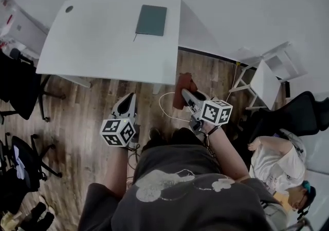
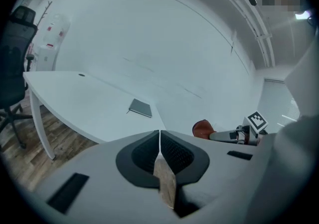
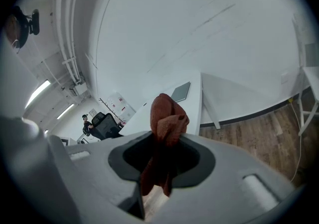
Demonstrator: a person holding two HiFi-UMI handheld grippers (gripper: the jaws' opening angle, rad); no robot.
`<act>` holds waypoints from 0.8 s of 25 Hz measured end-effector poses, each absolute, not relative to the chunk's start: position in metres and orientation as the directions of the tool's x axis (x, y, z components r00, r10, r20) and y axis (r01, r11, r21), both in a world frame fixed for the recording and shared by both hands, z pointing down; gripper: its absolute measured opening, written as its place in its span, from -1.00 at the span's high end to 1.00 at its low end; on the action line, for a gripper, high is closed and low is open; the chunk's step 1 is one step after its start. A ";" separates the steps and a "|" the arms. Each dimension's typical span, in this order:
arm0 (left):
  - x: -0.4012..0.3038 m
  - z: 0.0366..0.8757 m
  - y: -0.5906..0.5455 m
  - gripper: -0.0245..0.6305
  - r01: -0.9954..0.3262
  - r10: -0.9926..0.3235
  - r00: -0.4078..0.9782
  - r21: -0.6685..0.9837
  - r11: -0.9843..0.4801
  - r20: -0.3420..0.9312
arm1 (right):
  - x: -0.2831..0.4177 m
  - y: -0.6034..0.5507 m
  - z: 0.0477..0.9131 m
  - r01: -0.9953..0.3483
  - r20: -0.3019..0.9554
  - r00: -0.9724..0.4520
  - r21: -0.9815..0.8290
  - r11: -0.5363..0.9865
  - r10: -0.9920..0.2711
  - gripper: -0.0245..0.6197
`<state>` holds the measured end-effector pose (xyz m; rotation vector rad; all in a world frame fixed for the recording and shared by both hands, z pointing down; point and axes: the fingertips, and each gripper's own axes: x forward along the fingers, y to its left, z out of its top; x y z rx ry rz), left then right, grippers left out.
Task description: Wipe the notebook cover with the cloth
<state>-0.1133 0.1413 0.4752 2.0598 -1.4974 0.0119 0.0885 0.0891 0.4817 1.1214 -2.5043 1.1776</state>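
Note:
A dark grey-green notebook (image 1: 151, 20) lies flat near the far right of the white table (image 1: 92, 40); it also shows small in the left gripper view (image 2: 140, 107) and the right gripper view (image 3: 180, 91). My right gripper (image 1: 183, 93) is shut on a rust-brown cloth (image 3: 166, 128), which bunches above the jaws; the cloth (image 1: 181, 89) hangs over the floor just short of the table's near edge. My left gripper (image 1: 127, 100) is shut with nothing between its jaws, held over the wood floor well short of the table.
Black office chairs (image 1: 20, 91) stand left of the table. A white side table (image 1: 267, 83) and a seated person (image 1: 275, 160) are at the right. A white cable (image 1: 167, 112) lies on the wood floor between the grippers. A white cabinet (image 1: 18, 30) stands at far left.

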 end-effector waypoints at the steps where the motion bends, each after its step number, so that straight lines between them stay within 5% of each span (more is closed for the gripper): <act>1: -0.112 0.477 0.136 0.90 -0.866 -0.865 0.373 0.462 -0.193 0.336 | 0.089 0.084 0.482 -0.692 0.429 -0.702 -0.600 0.402 -0.568 0.60; 20: -0.092 0.459 -0.009 0.90 -0.930 -0.893 0.238 0.354 -0.097 0.382 | 0.092 -0.107 0.471 -0.554 0.311 -0.810 -0.685 0.473 -0.498 0.60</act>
